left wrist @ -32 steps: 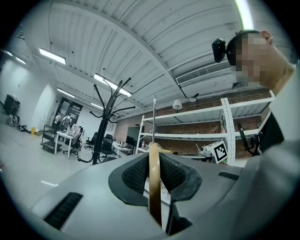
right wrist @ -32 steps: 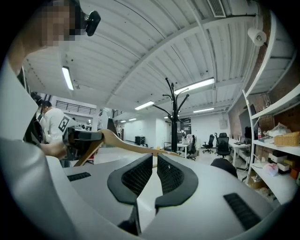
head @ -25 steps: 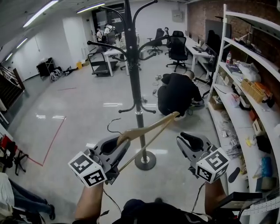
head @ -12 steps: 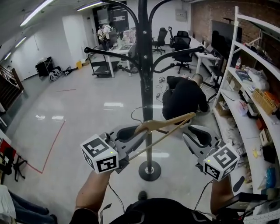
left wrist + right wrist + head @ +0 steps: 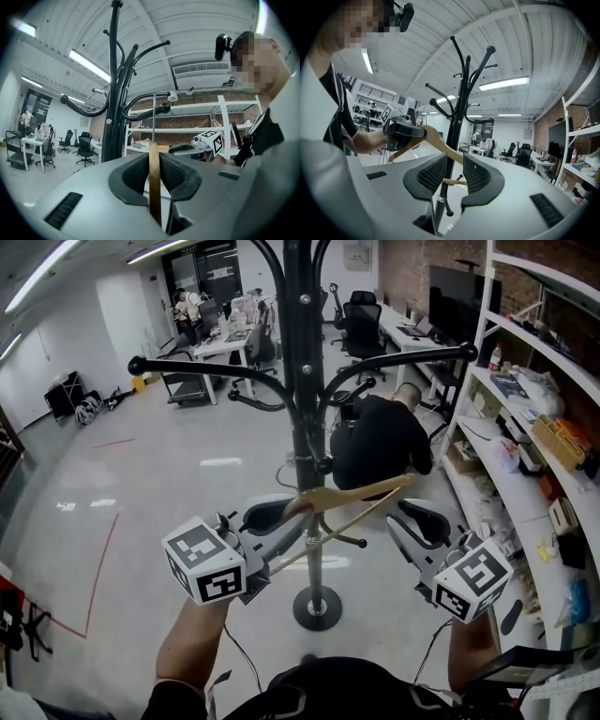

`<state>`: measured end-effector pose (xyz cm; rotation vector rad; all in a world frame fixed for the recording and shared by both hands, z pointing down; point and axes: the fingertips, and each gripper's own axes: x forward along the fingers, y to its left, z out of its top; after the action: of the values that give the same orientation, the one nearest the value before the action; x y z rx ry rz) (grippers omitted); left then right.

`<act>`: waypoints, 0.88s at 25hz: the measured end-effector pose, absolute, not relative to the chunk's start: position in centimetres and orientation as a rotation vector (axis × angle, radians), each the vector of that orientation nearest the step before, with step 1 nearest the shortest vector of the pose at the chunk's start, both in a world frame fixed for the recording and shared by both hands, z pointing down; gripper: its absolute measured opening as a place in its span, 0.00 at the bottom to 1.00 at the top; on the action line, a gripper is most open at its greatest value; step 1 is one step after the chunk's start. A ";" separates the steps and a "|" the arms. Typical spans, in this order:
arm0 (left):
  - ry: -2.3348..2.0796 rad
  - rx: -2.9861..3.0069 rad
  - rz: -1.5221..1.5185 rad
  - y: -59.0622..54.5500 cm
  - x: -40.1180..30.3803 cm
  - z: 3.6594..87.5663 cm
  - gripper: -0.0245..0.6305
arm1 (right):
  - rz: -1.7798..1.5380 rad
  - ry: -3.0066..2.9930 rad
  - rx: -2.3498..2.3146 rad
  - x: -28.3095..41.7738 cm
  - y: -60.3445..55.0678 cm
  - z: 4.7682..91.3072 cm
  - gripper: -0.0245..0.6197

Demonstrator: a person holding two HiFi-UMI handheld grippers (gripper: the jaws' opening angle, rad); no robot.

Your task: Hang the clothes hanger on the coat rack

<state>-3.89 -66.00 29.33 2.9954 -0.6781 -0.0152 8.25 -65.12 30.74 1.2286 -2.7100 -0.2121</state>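
The black coat rack (image 5: 303, 381) stands right in front of me, its curved arms spreading at head height and its round base (image 5: 317, 607) on the floor. A wooden clothes hanger (image 5: 361, 493) lies tilted across the pole. My left gripper (image 5: 277, 524) is shut on its left end; in the left gripper view the wood (image 5: 153, 187) stands edge-on between the pads, with its wire hook (image 5: 154, 112) rising near a rack arm (image 5: 161, 108). My right gripper (image 5: 412, 526) hovers open and empty to the right of the pole. Through its jaws the right gripper view shows the pole (image 5: 457, 122) and hanger (image 5: 436, 138).
White shelving (image 5: 525, 427) full of small items runs along the right. A person in black (image 5: 380, 442) crouches on the floor behind the rack. Desks and office chairs (image 5: 361, 329) stand further back, and the grey floor (image 5: 150, 493) opens out to the left.
Both grippers have moved forward with the hanger toward the rack. The pole, earlier beyond the hanger, now stands right against it, and the rack's arms loom closer.
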 end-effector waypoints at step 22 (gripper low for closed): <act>-0.449 3.028 0.054 -71.3 -0.6 31.2 0.12 | -0.164 -2.642 1.353 9.8 -69.1 32.4 0.18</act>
<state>-0.60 -71.29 31.23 3.0279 -0.4494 0.0541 9.85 -69.14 32.41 1.3534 -2.6417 -0.1638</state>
